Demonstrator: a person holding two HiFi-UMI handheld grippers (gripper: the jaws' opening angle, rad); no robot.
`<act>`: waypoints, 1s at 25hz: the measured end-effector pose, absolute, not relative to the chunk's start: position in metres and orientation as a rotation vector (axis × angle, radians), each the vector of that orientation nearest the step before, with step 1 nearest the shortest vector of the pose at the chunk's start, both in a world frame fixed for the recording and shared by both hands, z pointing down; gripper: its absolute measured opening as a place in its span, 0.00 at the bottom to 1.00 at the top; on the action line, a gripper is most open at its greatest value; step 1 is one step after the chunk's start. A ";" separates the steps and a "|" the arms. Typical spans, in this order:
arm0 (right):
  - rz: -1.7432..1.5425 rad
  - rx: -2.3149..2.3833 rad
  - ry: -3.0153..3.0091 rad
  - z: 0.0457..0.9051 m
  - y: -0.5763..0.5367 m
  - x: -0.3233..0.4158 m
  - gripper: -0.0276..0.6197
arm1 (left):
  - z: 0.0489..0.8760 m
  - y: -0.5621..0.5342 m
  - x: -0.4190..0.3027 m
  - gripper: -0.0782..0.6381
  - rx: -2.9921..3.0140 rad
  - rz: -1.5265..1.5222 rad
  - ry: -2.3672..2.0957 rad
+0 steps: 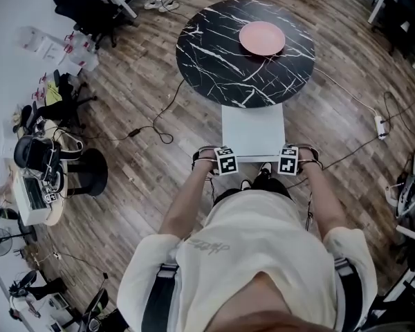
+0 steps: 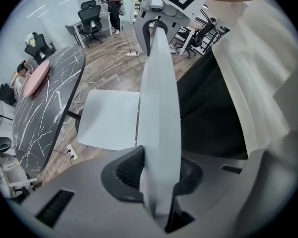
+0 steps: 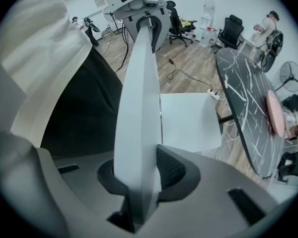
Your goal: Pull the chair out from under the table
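A round black table (image 1: 214, 61) veined in white, like marble, stands on the wooden plank floor (image 1: 145, 171) and carries a round pink plate (image 1: 261, 38). Black cables (image 1: 159, 120) trail over the floor around it, with a white power strip (image 1: 380, 124) off to the right. A black office chair (image 1: 83, 9) and a round black stool (image 1: 91, 173) stand well apart on the left.

The white chair (image 1: 252, 131) sits just in front of the table. Most of its square seat is clear of the top, and its far edge meets the rim. The person stands directly behind it, dark shoes (image 1: 264, 176) just beside the back.

The left gripper (image 2: 159, 175) is clamped on the thin white backrest (image 2: 159, 93) at its top edge, a ribbed dark pad pressing on each face. The right gripper (image 3: 136, 175) grips the same edge near the other corner in the same way. Both point steeply down.

From the head view the backrest shows only as a narrow strip, and the chair legs are hidden under the seat. I cannot tell whether the seat's far edge lies beneath the table top.
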State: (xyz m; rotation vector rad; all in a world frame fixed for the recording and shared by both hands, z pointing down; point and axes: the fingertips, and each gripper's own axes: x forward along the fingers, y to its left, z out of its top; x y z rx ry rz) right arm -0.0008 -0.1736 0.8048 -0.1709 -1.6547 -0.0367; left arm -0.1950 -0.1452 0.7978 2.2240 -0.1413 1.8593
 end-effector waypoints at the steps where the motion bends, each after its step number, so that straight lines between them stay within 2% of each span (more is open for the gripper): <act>1: -0.034 -0.167 -1.653 0.805 -0.171 0.000 0.18 | 0.798 -0.142 -0.194 0.25 2.227 1.862 -0.134; 25: -0.005 -0.154 -1.653 0.805 -0.096 0.021 0.19 | 0.799 -0.069 -0.174 0.25 2.235 1.872 -0.106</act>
